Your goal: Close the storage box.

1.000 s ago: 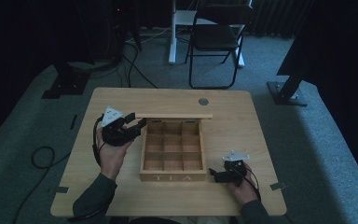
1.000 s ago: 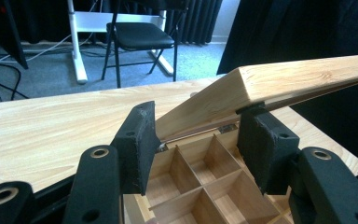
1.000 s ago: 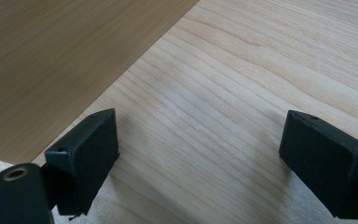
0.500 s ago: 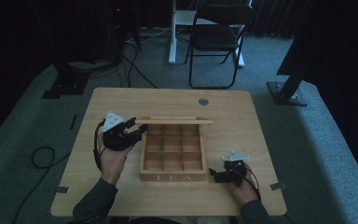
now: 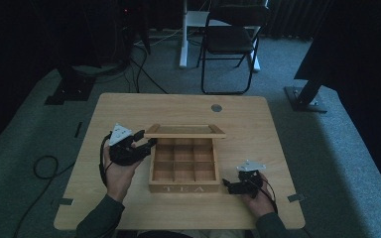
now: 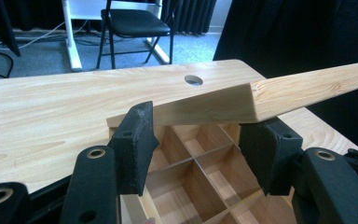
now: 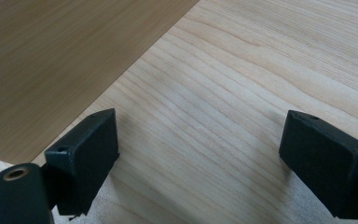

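A wooden tea box (image 5: 183, 187) with a grid of empty compartments (image 6: 200, 163) stands mid-table. Its lid (image 5: 184, 131) hangs half raised over the back of the box. My left gripper (image 5: 146, 139) is at the box's left side, by the lid's left corner. In the left gripper view it (image 6: 200, 135) is open, and the lid corner (image 6: 249, 100) sits just above and between the jaws. My right gripper (image 5: 226, 187) rests on the table at the box's front right corner. It (image 7: 200, 149) is open with bare tabletop between the jaws and the box wall (image 7: 51, 60) beside it.
The wooden table (image 5: 258, 129) has a round cable hole (image 5: 217, 107) at the back. Behind the table stand a black folding chair (image 5: 230, 42) and a white desk leg (image 5: 184, 34). Cables lie on the grey carpet at the left.
The lid has tipped forward and lower over the box. My left gripper has shifted a little toward the person beside the lid's corner. The right gripper has stayed put.
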`<state>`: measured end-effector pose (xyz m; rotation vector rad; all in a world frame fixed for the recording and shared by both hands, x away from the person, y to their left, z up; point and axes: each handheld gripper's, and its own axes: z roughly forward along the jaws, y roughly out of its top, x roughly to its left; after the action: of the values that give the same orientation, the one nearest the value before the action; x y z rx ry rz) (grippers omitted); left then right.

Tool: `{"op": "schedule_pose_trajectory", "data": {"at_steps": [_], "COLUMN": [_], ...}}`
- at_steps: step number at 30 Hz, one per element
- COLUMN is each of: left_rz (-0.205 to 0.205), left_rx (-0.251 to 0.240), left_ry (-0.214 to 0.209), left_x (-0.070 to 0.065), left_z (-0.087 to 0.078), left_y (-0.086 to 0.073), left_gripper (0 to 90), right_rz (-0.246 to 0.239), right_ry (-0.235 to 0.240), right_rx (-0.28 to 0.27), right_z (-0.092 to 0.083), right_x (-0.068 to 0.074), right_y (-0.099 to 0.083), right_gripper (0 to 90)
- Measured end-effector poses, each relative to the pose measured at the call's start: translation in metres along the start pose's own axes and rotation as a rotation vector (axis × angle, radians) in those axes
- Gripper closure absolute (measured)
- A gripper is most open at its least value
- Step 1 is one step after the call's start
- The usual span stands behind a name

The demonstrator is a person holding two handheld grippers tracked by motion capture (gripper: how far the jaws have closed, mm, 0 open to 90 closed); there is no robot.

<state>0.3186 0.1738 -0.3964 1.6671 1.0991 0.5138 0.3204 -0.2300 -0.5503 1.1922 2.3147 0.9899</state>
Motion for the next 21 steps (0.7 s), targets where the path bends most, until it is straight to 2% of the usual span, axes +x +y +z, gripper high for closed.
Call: {"op": "schedule_pose_trajectory", "data": {"at_steps": [6,21], "left_rz": [-0.002,0.026], "left_rx": [0.005,0.021], "left_ry": [-0.005,-0.027], "left_x": [-0.002,-0.009], "left_z": [-0.002,-0.006], "left_y": [-0.006,-0.015], "left_gripper": [44.4,43.4], "right_rz": [-0.001,-0.003], "right_ry": [-0.001,-0.002], "right_rx": [-0.002,-0.002], "right_z": [0.000,0.000], "right_x": [0.000,0.000], "right_y": [0.000,0.000], "right_gripper": [11.2,11.2]}}
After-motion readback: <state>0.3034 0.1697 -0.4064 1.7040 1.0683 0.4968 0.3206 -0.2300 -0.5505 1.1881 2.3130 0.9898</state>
